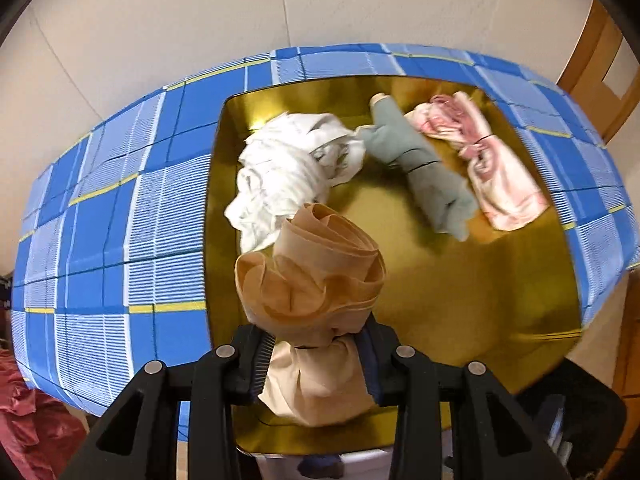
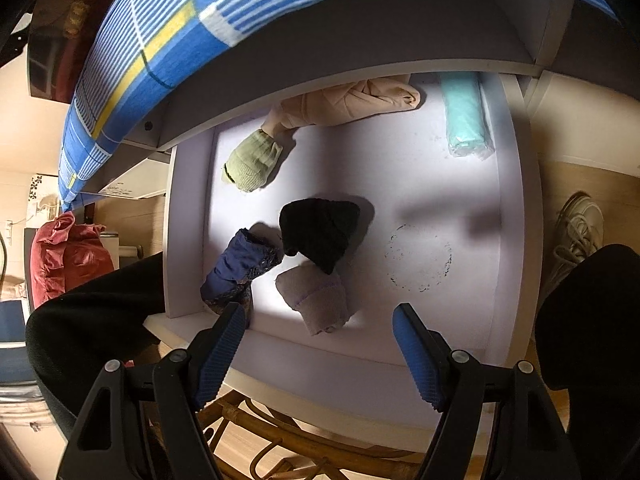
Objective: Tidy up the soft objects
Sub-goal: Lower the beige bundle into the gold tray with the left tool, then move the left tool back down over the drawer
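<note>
So my left tool [image 1: 316, 364] has a rolled-up beige cloth [image 1: 316, 276] pinched at its waist, pads pressing in on both sides, and the whole bundle is hanging over the gold tray [image 1: 460, 320] that sits on the blue checked tabletop [image 1: 120, 220]. Already in the tray: a white bundle [image 1: 288, 168], a grey-green roll [image 1: 424, 168] and a pink roll [image 1: 492, 160], the last two lying just beside each other.

What worries me is the grip. I'm only squeezing the narrow middle, and the loose folds on top flare out like a flower. If my squeeze slackens early the roll could flop open or land on the white bundle, which it's right next to from this angle, instead of the bare gold patch to the right.

My right tool [image 2: 320, 344] is wide open with nothing in it, hanging over the open white drawer [image 2: 512, 216], where a green sock [image 2: 252, 164], a black sock [image 2: 320, 232], a navy piece [image 2: 236, 272], a grey sock [image 2: 320, 300], a beige bundle [image 2: 352, 102] and a teal packet [image 2: 466, 116] lie. The navy piece is nearest its left finger, so a careless dip there could snag it.
</note>
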A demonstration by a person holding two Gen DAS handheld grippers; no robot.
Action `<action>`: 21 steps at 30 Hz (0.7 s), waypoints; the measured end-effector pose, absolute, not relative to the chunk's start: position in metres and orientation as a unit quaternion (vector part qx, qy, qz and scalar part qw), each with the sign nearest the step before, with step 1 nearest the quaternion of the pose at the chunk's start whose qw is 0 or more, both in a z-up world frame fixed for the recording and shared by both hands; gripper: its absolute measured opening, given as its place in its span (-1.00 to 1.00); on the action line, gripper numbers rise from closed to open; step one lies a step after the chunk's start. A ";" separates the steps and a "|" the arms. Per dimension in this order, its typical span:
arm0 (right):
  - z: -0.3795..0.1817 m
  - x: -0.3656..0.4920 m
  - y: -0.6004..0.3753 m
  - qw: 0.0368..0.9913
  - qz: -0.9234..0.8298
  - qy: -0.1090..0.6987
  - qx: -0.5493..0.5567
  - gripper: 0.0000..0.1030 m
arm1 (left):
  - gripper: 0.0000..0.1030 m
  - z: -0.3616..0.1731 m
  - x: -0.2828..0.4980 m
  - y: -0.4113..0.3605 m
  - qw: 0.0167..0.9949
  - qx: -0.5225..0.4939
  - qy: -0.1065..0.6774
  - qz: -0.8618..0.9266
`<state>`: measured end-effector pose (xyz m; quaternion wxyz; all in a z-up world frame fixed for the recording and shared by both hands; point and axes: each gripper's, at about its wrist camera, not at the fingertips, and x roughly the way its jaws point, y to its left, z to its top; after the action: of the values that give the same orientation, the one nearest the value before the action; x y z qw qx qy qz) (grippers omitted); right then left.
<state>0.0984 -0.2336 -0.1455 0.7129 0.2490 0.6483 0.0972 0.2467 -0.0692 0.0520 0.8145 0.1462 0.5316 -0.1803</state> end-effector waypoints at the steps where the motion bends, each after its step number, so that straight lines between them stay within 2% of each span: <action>1: -0.146 0.099 -0.234 0.713 0.097 0.649 0.250 0.49 | -0.18 0.049 0.248 -0.069 0.816 0.153 0.530 -0.173; 3: -0.146 0.099 -0.233 0.712 0.098 0.649 0.249 0.49 | -0.13 0.047 0.249 -0.069 0.818 0.161 0.527 -0.164; 4: -0.146 0.099 -0.233 0.712 0.098 0.649 0.249 0.49 | 0.01 0.047 0.250 -0.068 0.819 0.163 0.525 -0.162; 5: -0.146 0.099 -0.233 0.712 0.099 0.649 0.249 0.49 | 0.35 0.047 0.249 -0.068 0.822 0.165 0.522 -0.161; 6: -0.146 0.099 -0.232 0.712 0.099 0.650 0.249 0.49 | 0.60 0.049 0.249 -0.067 0.826 0.166 0.515 -0.160; 21: -0.149 0.100 -0.232 0.712 0.093 0.654 0.240 0.49 | 0.61 0.090 0.205 -0.040 0.869 0.127 0.436 -0.197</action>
<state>0.1005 -0.2315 -0.1487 0.7115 0.2397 0.6539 0.0930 0.2053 -0.0397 0.0900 0.8689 0.1270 0.4360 -0.1971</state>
